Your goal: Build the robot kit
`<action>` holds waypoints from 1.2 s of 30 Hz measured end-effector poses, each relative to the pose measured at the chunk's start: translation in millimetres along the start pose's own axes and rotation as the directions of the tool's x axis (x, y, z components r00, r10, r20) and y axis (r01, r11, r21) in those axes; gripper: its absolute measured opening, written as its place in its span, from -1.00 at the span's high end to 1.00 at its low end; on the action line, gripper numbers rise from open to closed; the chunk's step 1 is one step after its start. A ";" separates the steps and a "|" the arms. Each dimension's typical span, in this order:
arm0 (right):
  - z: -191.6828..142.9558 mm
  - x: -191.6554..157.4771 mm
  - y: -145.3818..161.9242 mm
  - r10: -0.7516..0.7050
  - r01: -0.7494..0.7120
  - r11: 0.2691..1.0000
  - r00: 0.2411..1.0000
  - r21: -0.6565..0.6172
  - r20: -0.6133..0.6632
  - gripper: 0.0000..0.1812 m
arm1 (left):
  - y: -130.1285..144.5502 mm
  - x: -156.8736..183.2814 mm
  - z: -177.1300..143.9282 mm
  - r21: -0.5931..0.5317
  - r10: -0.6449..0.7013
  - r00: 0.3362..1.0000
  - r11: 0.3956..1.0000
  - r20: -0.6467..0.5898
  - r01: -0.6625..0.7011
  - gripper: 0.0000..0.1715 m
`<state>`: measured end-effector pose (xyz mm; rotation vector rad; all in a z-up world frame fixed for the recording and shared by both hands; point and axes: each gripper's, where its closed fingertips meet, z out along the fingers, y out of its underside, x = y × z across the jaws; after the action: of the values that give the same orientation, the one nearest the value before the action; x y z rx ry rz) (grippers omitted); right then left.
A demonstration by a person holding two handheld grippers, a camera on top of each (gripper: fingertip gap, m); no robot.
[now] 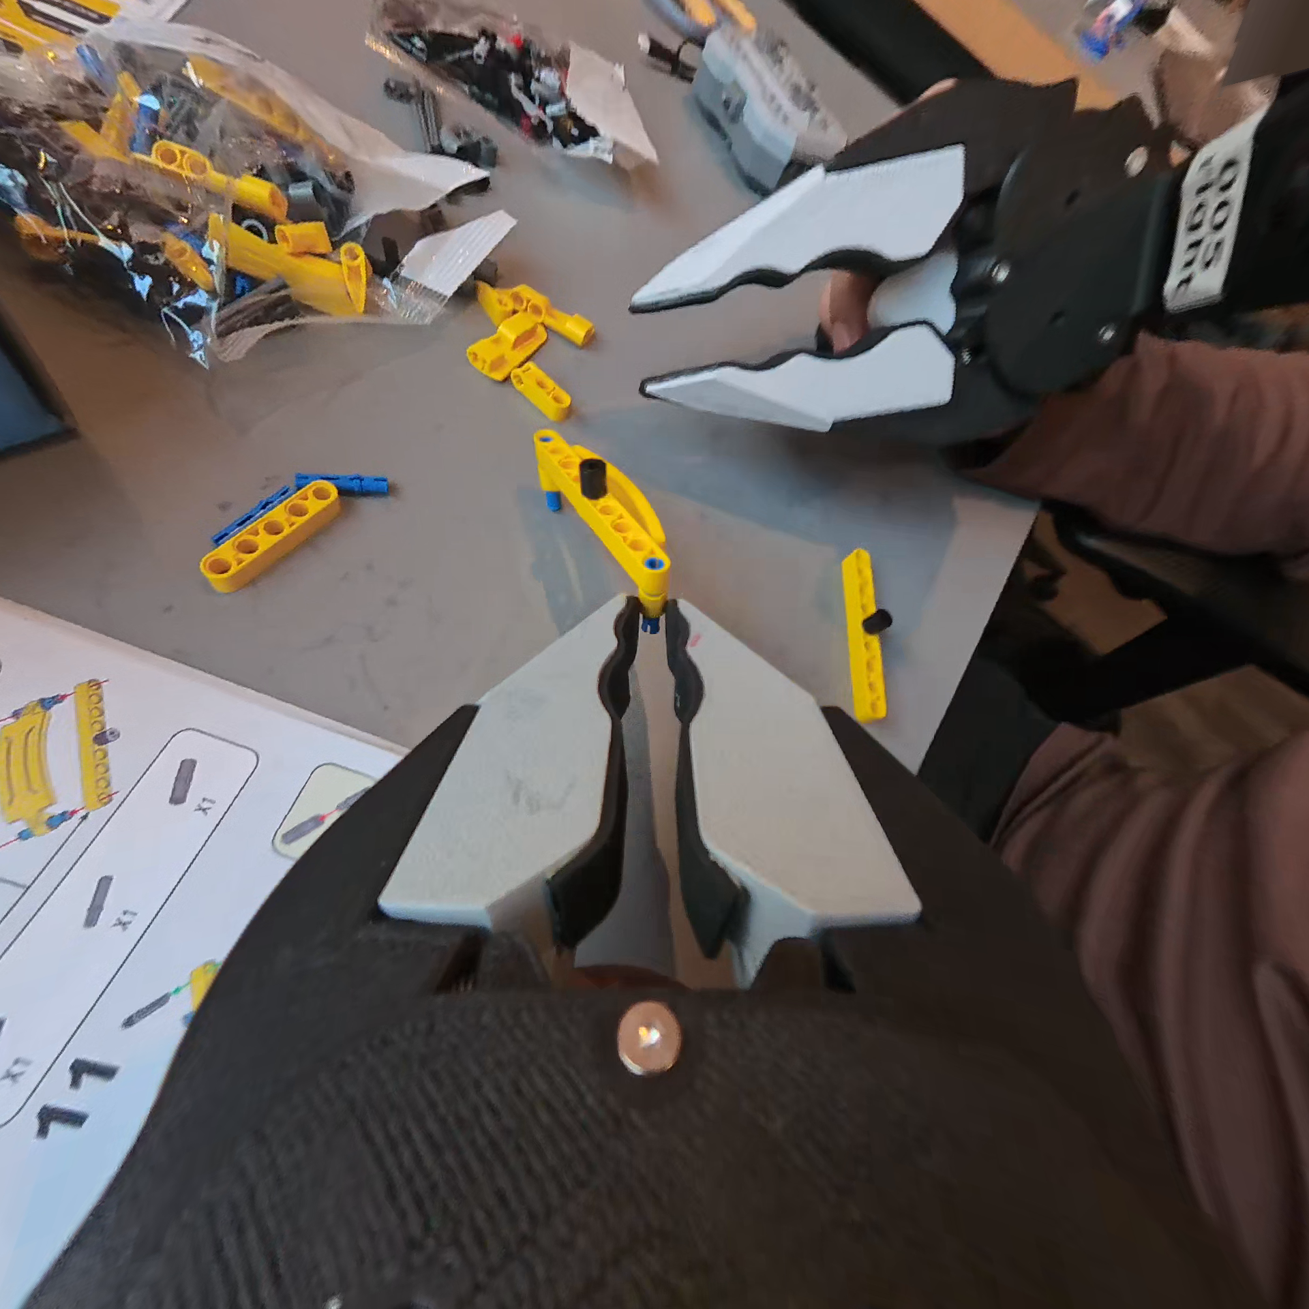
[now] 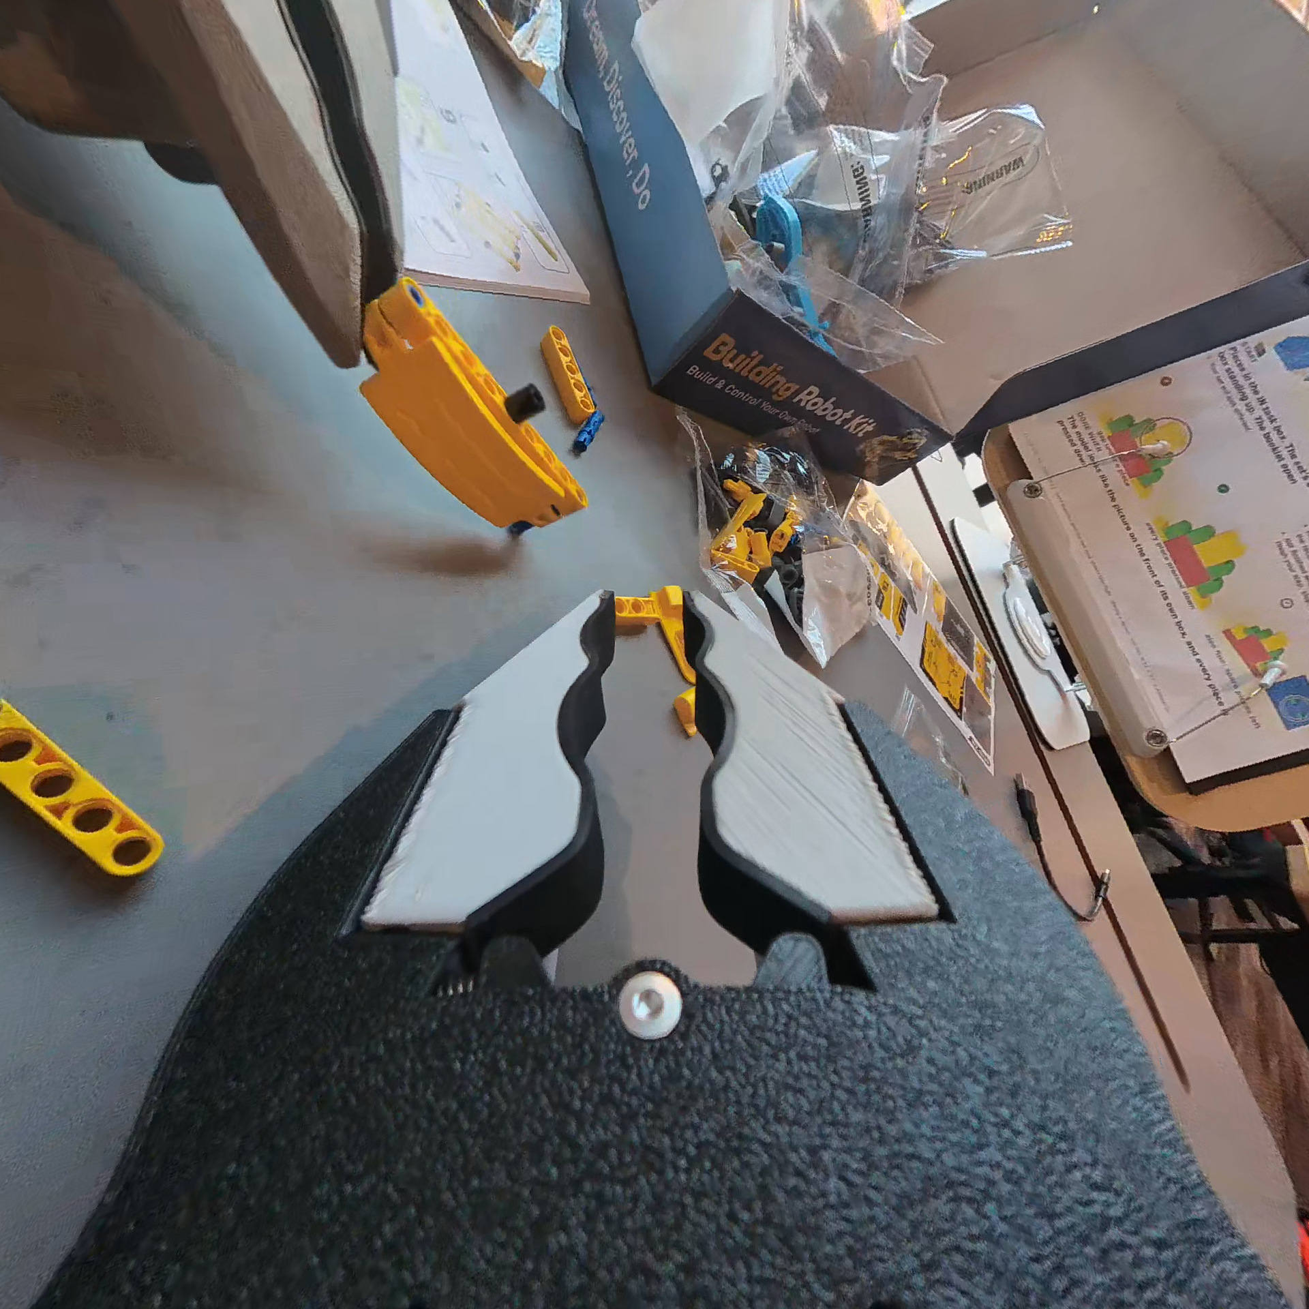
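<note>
My left gripper is shut on one end of a yellow assembly: a holed beam joined to a curved panel, with a black pin and blue pins. It holds it tilted above the grey table. The assembly also shows in the right wrist view, hanging from a left finger. My right gripper is open and empty. It hovers over small yellow connectors on the table. In the left wrist view it is to the upper right of the assembly and apart from it.
A long yellow beam with a black pin lies near the table's right edge. A short yellow beam lies beside blue pins. Bags of parts are at the back left, an instruction booklet at the near left, and a dark kit box beyond. About 9 centimetres separates my left fingertips from my right.
</note>
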<state>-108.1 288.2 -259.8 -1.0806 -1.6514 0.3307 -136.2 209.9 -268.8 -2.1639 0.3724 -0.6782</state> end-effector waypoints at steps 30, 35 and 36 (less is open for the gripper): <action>-6.4 -4.2 -3.1 0.105 -0.112 0.992 0.986 0.052 0.132 0.77 | 25.4 15.6 10.5 -0.165 0.128 0.991 0.977 -0.048 -0.134 0.95; -12.9 -5.3 -7.3 0.170 -0.191 0.978 0.963 0.085 0.211 0.79 | 24.0 25.7 6.6 -0.147 0.053 0.986 0.986 -0.157 -0.076 0.95; -14.9 -5.3 -8.2 0.189 -0.215 0.972 0.954 0.092 0.233 0.79 | 22.1 28.2 4.5 -0.132 0.032 0.982 0.990 -0.186 -0.057 0.95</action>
<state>-98.9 275.1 -251.9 -1.1601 -1.6963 0.6967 -111.5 185.6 -278.9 -2.2209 0.5787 -0.8519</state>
